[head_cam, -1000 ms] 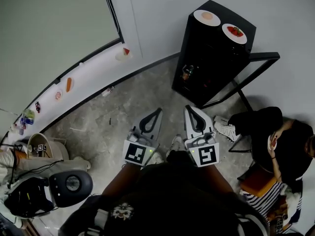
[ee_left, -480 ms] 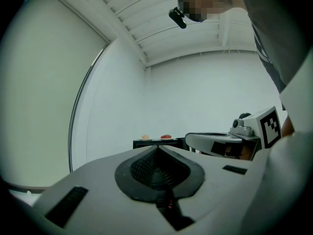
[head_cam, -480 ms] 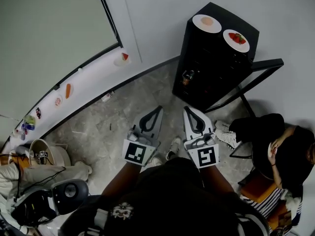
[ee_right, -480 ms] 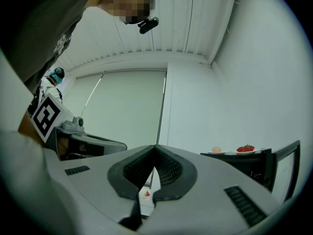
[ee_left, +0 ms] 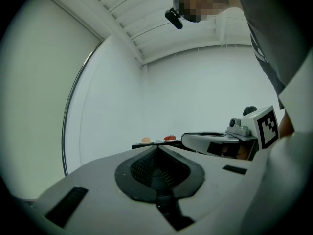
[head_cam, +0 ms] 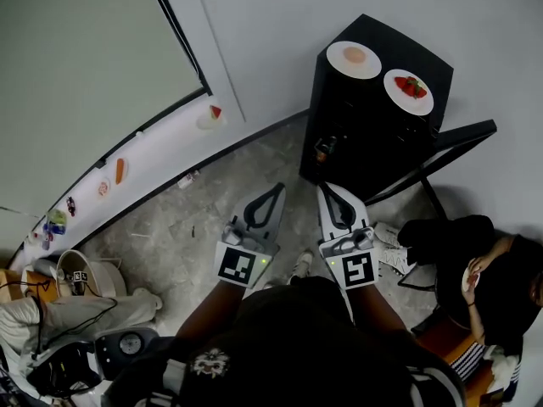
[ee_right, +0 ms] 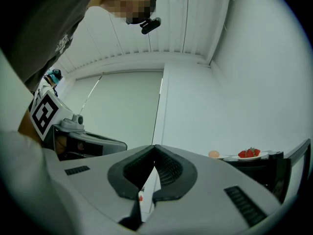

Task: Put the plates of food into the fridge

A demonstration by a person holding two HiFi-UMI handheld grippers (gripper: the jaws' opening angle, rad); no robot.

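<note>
A black fridge (head_cam: 373,121) stands against the wall with its door (head_cam: 441,151) swung open to the right. On its top sit two white plates, one with a pale orange food (head_cam: 354,58) and one with strawberries (head_cam: 408,90). My left gripper (head_cam: 277,188) and right gripper (head_cam: 324,188) are held side by side in front of the fridge, short of it, both shut and empty. The left gripper view shows its shut jaws (ee_left: 156,148) with both plates (ee_left: 157,140) far ahead. In the right gripper view, the strawberry plate (ee_right: 249,153) lies beyond the right gripper (ee_right: 154,147).
A person (head_cam: 475,253) sits on the floor right of the fridge, near the open door. A white window sill (head_cam: 127,164) along the left wall carries small food items. Bags and cables (head_cam: 76,287) lie on the floor at the left. Bottles (head_cam: 323,149) show inside the fridge.
Both grippers have moved forward together toward the fridge, still shut. The fridge and its plates now sit nearer and lower in the head view.
</note>
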